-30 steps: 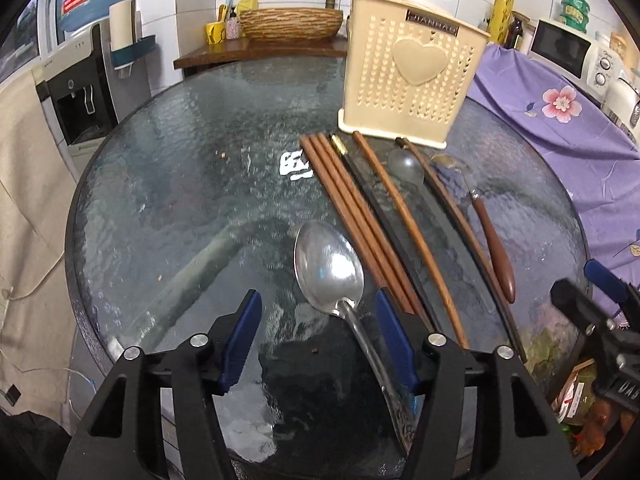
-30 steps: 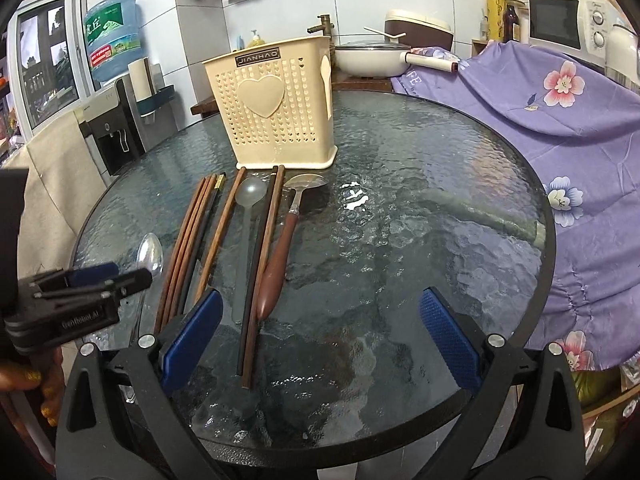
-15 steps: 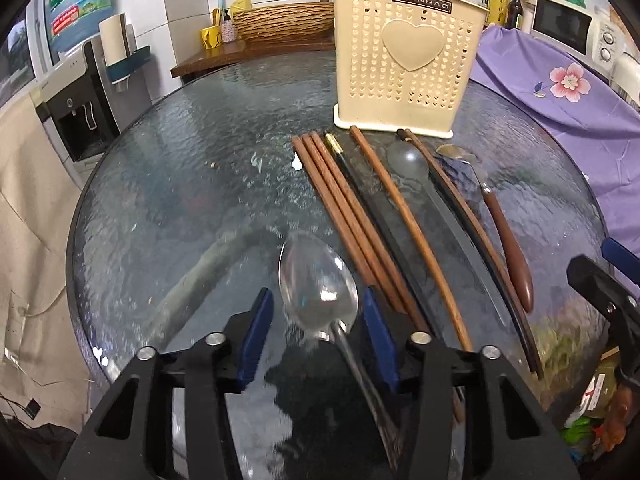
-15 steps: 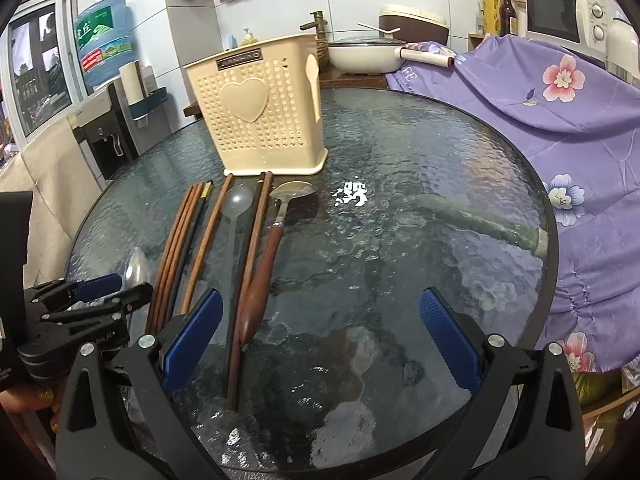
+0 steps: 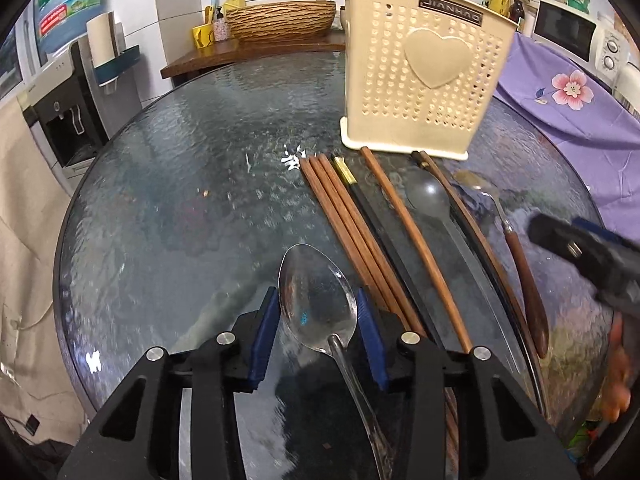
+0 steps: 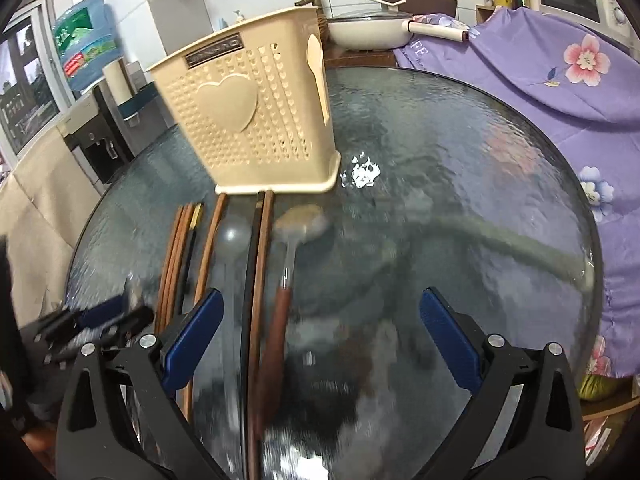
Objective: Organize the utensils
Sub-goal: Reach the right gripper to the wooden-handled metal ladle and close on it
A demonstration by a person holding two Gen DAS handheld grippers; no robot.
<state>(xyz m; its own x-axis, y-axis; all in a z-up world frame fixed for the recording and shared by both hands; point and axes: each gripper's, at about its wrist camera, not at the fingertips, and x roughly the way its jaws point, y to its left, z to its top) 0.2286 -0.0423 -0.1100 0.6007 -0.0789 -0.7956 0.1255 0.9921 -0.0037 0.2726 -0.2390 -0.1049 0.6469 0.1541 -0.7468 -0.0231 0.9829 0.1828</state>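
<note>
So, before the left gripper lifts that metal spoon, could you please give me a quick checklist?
1. Metal spoon bowl between the left gripper pads, whose jaws have just been closing: ok.
2. Pads pressing on the spoon: cannot tell; they sit at its edges.
3. Spoon clear of the wooden chopsticks: ok, apart beside them.
4. Cream holder upright on the glass table: ok.
5. Right gripper open and empty: ok.
6. Free slot in the holder: cannot tell; inside is hidden.

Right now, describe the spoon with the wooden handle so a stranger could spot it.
Find the cream utensil holder on the glass table. Utensils lie in a row before it; the wooden-handled spoon is the outermost, nearest the purple cloth. Only it has a metal bowl on a reddish-brown handle.
</note>
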